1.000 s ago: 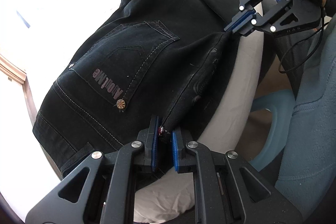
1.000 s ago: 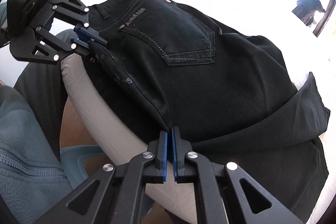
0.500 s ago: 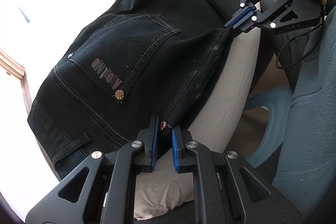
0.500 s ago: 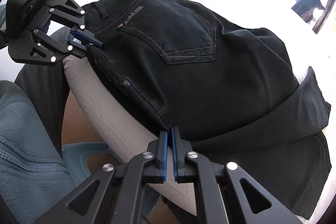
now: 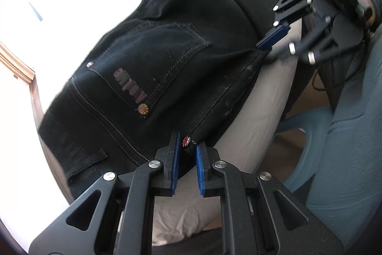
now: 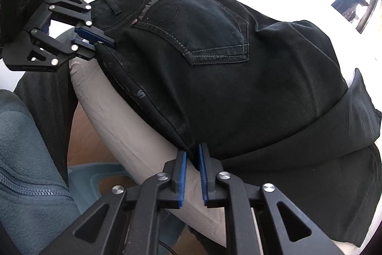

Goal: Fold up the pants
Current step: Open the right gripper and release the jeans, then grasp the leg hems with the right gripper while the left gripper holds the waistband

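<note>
At bed [image 5: 269, 97] edge, left gripper [image 5: 187, 147] pinches pants [image 5: 167, 44], right gripper [image 6: 192, 157] just opening, fabric btwn; I'd release both w/o dragging.

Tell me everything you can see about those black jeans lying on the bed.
The black denim jeans lie back-side up on the white bed, folded, with the legs doubled over at the far end. Pale stitching outlines a back pocket bearing a blurred logo and copper rivets. The near edge hangs over the mattress side. The left gripper pinches the waistband corner by a rivet; the right gripper has just been opening, its pads off the seam edge between them.
</note>
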`<act>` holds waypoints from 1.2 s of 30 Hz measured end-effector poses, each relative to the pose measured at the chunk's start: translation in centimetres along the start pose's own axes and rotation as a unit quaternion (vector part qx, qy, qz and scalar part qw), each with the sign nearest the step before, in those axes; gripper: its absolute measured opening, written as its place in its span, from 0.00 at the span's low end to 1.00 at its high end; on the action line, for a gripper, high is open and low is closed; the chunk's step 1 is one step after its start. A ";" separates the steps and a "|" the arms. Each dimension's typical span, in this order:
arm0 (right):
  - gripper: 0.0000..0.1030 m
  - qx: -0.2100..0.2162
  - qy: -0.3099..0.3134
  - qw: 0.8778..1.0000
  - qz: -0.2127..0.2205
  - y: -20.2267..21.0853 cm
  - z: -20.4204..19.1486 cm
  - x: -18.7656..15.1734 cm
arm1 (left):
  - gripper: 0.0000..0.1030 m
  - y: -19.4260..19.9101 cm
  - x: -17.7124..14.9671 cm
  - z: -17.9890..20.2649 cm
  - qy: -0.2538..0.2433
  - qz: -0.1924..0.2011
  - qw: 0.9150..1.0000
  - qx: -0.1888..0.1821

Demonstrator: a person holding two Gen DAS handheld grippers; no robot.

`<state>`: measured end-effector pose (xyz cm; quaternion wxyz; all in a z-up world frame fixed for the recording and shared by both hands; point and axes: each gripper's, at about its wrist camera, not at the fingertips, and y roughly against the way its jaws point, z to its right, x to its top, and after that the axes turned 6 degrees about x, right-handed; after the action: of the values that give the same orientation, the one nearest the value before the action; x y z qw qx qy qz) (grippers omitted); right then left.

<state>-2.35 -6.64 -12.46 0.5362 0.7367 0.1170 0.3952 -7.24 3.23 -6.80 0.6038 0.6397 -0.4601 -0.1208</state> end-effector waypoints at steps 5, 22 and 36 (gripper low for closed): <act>0.85 0.025 0.021 0.999 0.004 -0.3 -1.9 -0.2 | 0.14 3.7 2.1 -1.7 0.018 0.023 1.000 -0.003; 0.72 0.105 -0.181 0.970 0.127 6.0 6.8 1.9 | 0.14 3.0 8.9 -4.9 0.128 0.072 0.989 -0.029; 0.73 0.108 -0.303 0.937 0.137 7.0 10.6 -4.0 | 0.14 -7.6 20.7 -0.4 0.152 0.022 0.969 -0.193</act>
<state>0.71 -19.21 -9.34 0.4044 0.8837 -0.1111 0.2076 7.76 -12.83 -5.11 0.7811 0.5115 -0.3453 -0.0952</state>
